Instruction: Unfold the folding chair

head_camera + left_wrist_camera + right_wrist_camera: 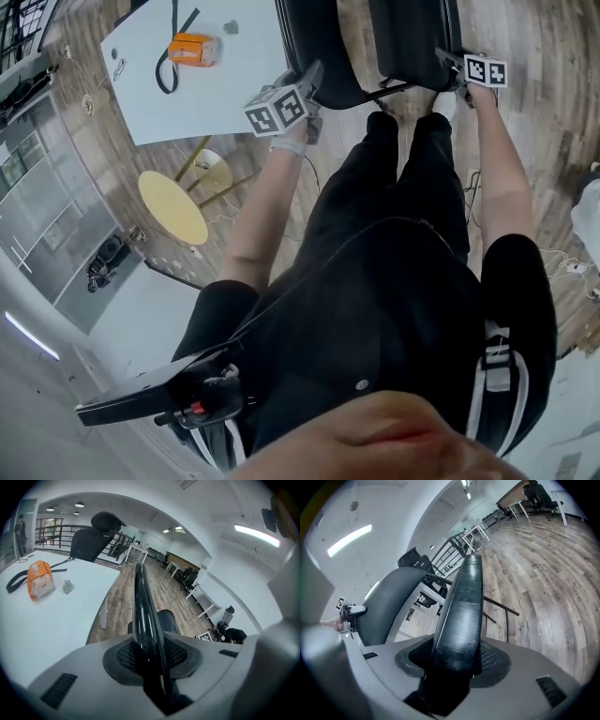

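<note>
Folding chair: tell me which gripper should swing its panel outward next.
Probably the right. The right gripper is clamped on its chair panel with open floor beside it. The left gripper also grips a panel edge, but the white table stands close on its side, leaving less room.

Cameras: one head, two gripper-mounted.
Head view steeply downward; gripper views close along jaws; all share folding chair [323,47].

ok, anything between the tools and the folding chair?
Nothing visible: left tool and right tool each grip a black panel of the folding chair. A white table stands beside it on the left.
</note>
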### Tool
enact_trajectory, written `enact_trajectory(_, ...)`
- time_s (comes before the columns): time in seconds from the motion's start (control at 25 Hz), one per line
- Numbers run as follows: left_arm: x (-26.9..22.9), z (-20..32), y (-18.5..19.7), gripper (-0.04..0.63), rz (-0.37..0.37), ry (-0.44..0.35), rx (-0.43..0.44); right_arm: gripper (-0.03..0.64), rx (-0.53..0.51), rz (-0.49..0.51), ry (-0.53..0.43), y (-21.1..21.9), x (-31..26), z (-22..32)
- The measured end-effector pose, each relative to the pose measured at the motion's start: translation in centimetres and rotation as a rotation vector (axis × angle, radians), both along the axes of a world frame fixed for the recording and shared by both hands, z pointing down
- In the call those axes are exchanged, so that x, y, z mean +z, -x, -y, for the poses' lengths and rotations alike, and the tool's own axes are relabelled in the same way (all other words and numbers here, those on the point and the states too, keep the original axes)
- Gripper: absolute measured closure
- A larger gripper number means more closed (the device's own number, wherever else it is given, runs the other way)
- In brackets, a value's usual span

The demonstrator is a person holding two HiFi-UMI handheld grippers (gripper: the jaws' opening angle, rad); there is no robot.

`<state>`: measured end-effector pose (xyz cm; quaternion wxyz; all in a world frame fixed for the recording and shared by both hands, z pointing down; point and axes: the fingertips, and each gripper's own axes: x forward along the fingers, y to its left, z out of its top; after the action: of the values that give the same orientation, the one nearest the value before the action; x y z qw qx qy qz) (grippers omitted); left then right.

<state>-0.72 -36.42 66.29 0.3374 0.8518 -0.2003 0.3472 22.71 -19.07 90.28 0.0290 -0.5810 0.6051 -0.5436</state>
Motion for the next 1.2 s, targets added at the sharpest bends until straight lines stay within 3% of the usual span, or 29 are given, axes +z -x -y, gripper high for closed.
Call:
enact_trajectory(0.56,3.9,-2.9,-2.1,0.500,-0.043,0.060,0.045,0.403,-0.027,0.235,-0.089,-8.1,7.3,-8.3)
enact_trajectory(0.84,6.6,-3.0,-2.3,0.500,-0.048,0.092,0.041,0.403,-0.020,0.329,-0.058,-10.9,12.2,-11.6)
enact_trajectory(1.2,8.9,-4.7,-4.0,0.497,-0.034,0.111,0.050,0.390,0.009,0.308,-0.075,-14.5,17.6,-15.2)
